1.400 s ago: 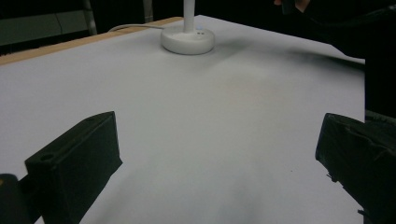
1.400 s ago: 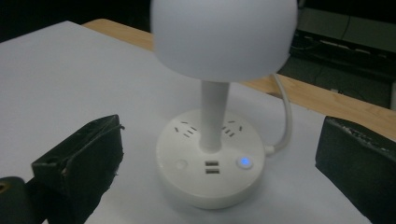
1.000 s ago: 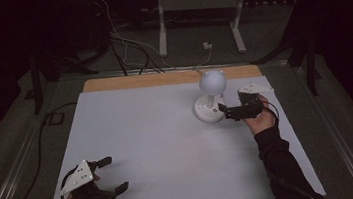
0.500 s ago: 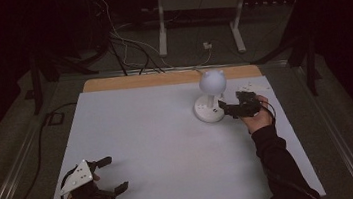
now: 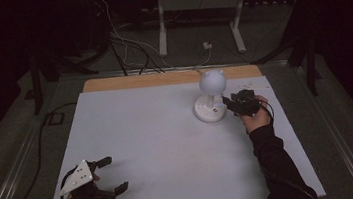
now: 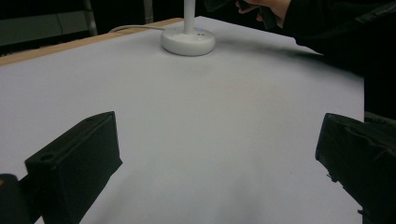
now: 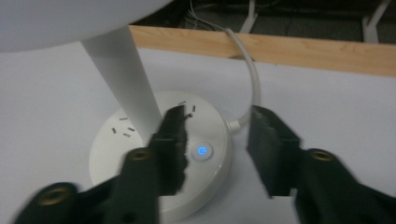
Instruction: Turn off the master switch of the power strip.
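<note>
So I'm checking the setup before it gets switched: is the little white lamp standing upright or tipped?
Upright. The lamp sits with its round base flat on the table, stem rising straight.

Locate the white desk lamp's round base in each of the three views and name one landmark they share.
High view: the lamp base sits right of centre on the white table, just left of the right gripper.
Left gripper view: base at top centre, far across the table.
Right gripper view: base at centre, under the jaws.
Shared landmark: the table's wooden back edge.
</note>
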